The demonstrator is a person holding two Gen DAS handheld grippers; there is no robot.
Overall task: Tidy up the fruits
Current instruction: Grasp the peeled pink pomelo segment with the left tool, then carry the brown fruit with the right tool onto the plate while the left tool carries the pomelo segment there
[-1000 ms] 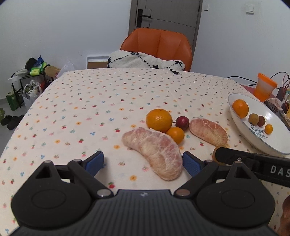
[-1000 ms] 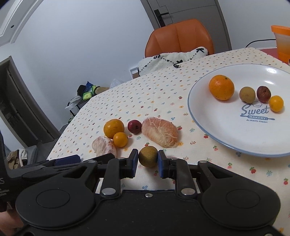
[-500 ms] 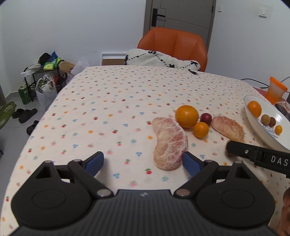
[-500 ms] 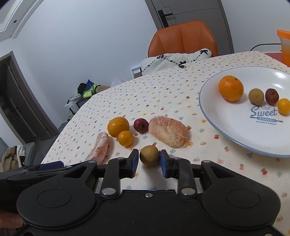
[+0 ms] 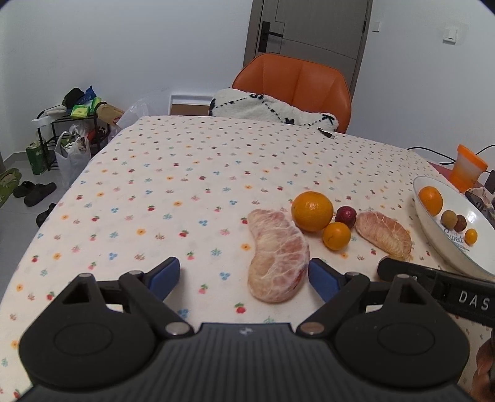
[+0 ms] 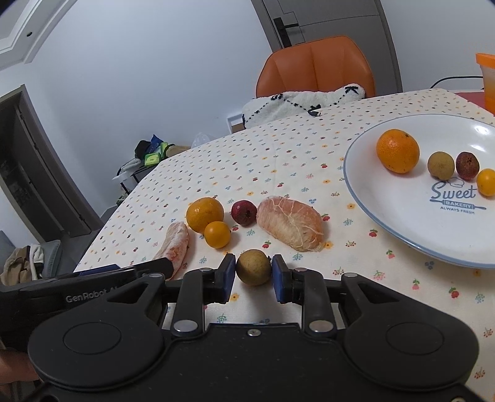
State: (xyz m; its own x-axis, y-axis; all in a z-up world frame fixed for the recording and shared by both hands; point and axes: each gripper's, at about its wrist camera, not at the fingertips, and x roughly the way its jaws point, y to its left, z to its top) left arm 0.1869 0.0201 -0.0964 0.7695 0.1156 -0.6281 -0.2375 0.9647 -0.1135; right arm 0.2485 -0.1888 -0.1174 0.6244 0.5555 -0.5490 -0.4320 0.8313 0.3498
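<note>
Fruits are being gathered onto the white plate [image 6: 402,216]. A small brown longan-like fruit [image 6: 253,267] is pinched between the pads of the right gripper [image 6: 252,273], just above the floral tablecloth [image 6: 247,160]. The left gripper [image 5: 244,278] is held spread wide near a peeled pomelo segment [image 5: 277,256]. Judged next: the pinched fruit is to be carried right, beside the plate's matching brown fruit [image 6: 441,165].

Even soft indoor light, faint shadows, sharp focus, fisheye-bent edges.

White walls; grey door [image 5: 304,29] far; orange chair [image 5: 294,85] behind floral-cloth table [image 5: 185,191]; cluttered rack [image 5: 66,123] far left, grey floor.
</note>
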